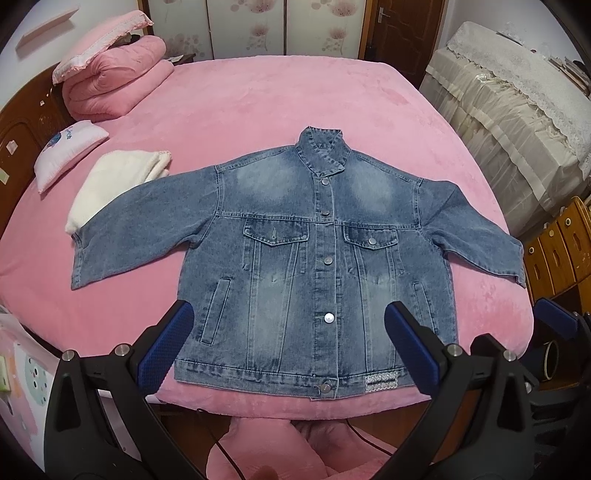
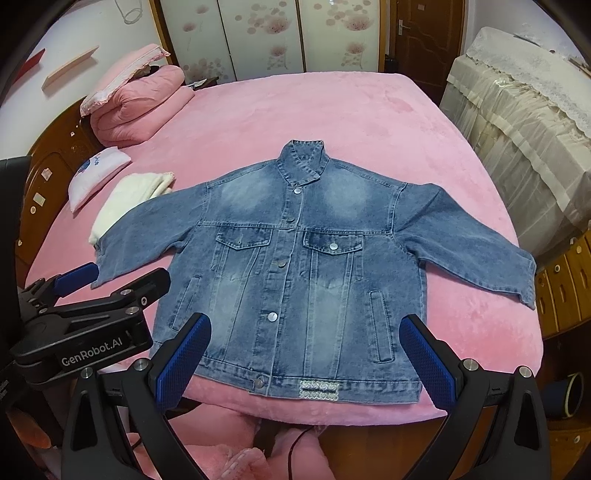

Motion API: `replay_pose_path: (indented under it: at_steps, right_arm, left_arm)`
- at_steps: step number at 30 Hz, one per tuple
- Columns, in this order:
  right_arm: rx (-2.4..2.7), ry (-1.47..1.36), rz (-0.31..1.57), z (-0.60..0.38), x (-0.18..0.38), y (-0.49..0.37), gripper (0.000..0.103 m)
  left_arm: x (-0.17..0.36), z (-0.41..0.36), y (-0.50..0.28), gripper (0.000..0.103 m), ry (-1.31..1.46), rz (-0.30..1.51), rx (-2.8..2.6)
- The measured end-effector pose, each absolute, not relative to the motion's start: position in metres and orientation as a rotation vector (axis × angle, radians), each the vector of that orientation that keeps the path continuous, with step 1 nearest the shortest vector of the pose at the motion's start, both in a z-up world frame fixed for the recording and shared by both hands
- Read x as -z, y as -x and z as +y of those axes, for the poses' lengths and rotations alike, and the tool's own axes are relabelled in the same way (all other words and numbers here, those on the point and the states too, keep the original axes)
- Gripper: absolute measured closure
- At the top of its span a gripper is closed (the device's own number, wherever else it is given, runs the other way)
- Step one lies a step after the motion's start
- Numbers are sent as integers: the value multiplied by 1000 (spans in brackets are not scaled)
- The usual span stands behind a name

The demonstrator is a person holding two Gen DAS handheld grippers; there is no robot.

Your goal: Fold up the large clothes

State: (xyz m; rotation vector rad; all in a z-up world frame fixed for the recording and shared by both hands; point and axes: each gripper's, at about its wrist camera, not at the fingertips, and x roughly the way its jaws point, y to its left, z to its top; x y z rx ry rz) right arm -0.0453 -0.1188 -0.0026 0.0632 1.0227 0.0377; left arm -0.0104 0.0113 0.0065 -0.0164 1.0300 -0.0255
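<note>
Pink bed (image 1: 258, 110), floral wardrobe panels (image 1: 251, 26), brown door (image 1: 399, 29) (closed), lace-covered furniture (image 1: 517, 110) right.

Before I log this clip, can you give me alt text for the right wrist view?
A denim jacket lies flat and buttoned, front up, sleeves spread, on a pink bed. The right gripper hovers open above its hem, the left gripper beside the left sleeve.

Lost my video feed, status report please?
Left gripper open, right gripper open, both empty. Denim jacket flat on pink bed, buttoned, sleeves spread, unfolded. White folded cloth at one sleeve end.
</note>
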Motion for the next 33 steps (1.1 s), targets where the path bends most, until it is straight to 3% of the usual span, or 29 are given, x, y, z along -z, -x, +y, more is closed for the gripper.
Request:
replay_pose_path:
  at_steps: [33]
  right_arm:
    - [14,-38,1028,-123,5,43,0]
  left_arm:
    - [-9,7,11,1,6,1037,35]
